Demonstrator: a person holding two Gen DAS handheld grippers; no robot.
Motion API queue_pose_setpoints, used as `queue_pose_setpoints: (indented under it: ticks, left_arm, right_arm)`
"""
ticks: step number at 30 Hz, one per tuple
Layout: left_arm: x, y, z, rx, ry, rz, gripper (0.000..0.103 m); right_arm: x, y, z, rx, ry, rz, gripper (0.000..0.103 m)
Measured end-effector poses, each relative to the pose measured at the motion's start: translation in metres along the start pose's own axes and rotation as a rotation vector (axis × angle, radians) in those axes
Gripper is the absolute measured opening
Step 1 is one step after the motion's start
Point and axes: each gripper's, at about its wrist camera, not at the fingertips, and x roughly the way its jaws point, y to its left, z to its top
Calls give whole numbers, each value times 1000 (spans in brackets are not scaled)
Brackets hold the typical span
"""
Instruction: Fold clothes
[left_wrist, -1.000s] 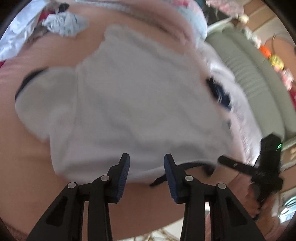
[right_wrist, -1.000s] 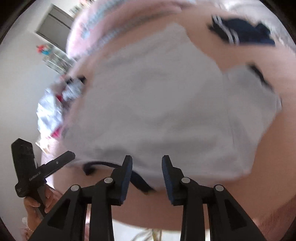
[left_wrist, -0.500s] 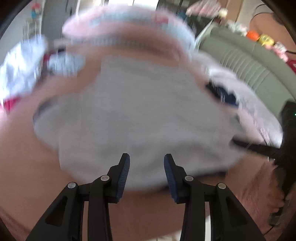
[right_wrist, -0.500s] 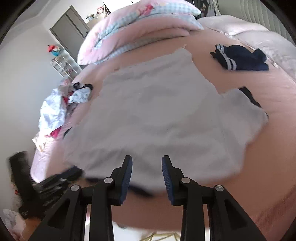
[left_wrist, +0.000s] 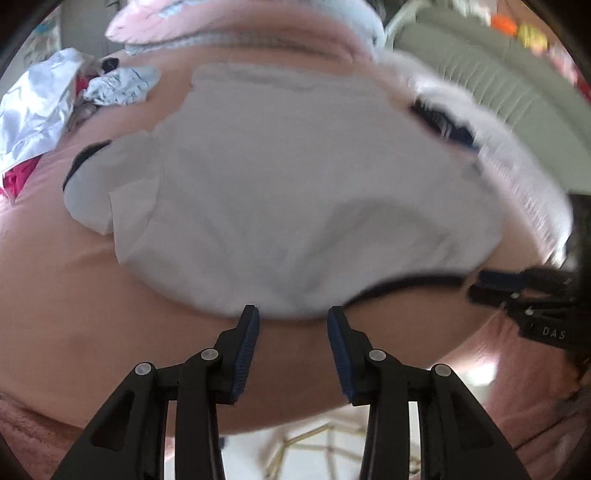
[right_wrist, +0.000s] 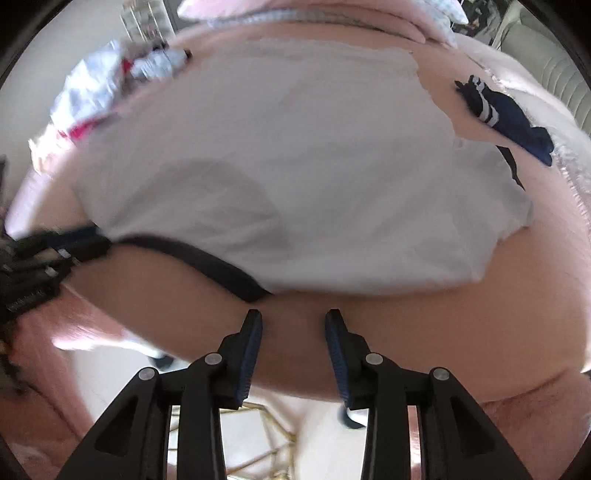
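One white T-shirt (left_wrist: 295, 192) lies spread on the pink bed (left_wrist: 74, 314), with one navy garment (right_wrist: 509, 122) at its 2 o'clock. The left gripper (left_wrist: 293, 325) and right gripper (right_wrist: 293, 326) hover with jaws apart and empty, the right's just widened slightly. The shirt's dark-trimmed near edge lies at 12 o'clock of each.

right tool (left_wrist: 517, 291) blurred, cut by edge; white shirt (left_wrist: 295, 192) hem smeared.

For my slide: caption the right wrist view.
Open right claw hovering over pink bedsheet, just short of a spread white, dark-trimmed T-shirt.
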Motion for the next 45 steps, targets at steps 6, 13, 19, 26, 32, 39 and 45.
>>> queue_pose_setpoints:
  ticks: [6,13,19,26,32,39,45]
  left_arm:
    - [11,0,47,37,-86,-26,35]
    - [41,4,14,45,81,10,35]
    - [15,26,2,-108,53,-96,35]
    - [-2,76,-9,-417,-56,-115,36]
    - [-20,69,0,-384,-68,-164,36]
    - [-10,95,135,-266,-105,-117,36]
    - [95,196,270,-482,-40,-137,36]
  right_arm:
    - [-20,-16,41,87,-181,129,35]
    - [25,-24,22,65,-80,31,35]
    - [6,-27,-17,69,-94,36,35]
    - [5,-110,-37,547,-172,272,36]
    - [-5,-110,-19,521,-164,261,36]
    - [-69,-128,65,364,-237,210,36]
    - [-12,-195,213,451,-196,140,35]
